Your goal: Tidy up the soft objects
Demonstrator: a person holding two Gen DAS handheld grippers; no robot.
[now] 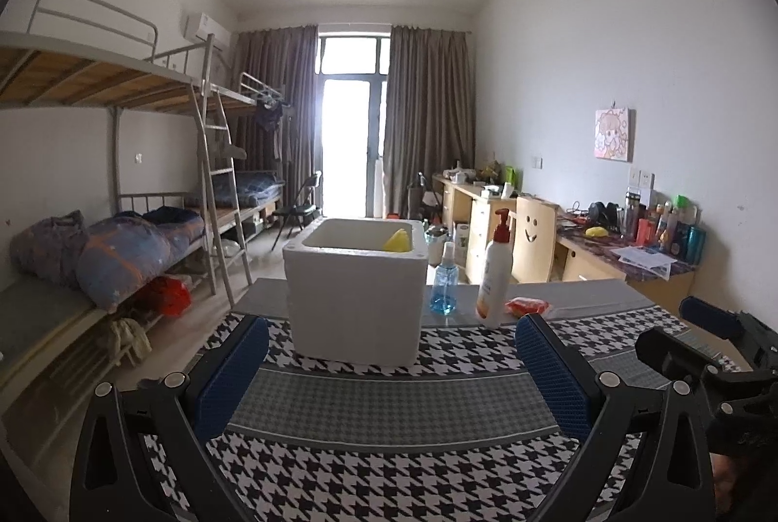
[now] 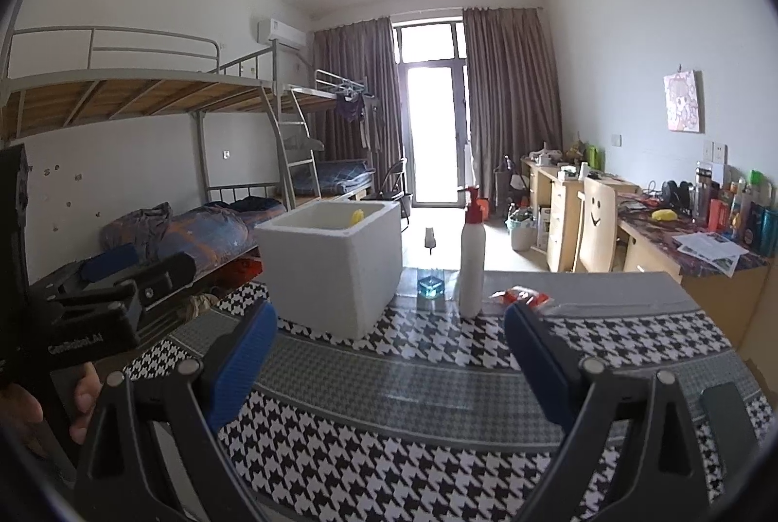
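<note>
Both my grippers hang over the near part of the table [image 1: 389, 405], and both are spread wide with nothing between the pads. My left gripper [image 1: 391, 369] looks almost straight at the foam box [image 1: 354, 303], which stands upright on the houndstooth cloth with a yellow soft thing [image 1: 397, 241] already showing above its far right rim. My right gripper [image 2: 391, 364] sits further to the right — from there the box [image 2: 335, 264] lies ahead and to the left.

What the next move turns on, as I judge it, is the red pouch [image 2: 522, 296]. It lies flat on the grey strip of the cloth, ahead of my right gripper and a little to the right, just beyond the tip of my right finger in that view. Its long axis runs roughly left to right across my line of sight, so my jaws, spread side to side, would have to straddle its length or turn to take its short side. From the left wrist view the pouch [image 1: 527, 306] lies ahead and right, just to the right of the lotion bottle [image 1: 496, 274] and the spray bottle [image 1: 445, 281].

So the right hand is the nearer one — the bottles stand just left of the pouch, between it and the box, and I would need to lift clear of them on the way over.
</note>
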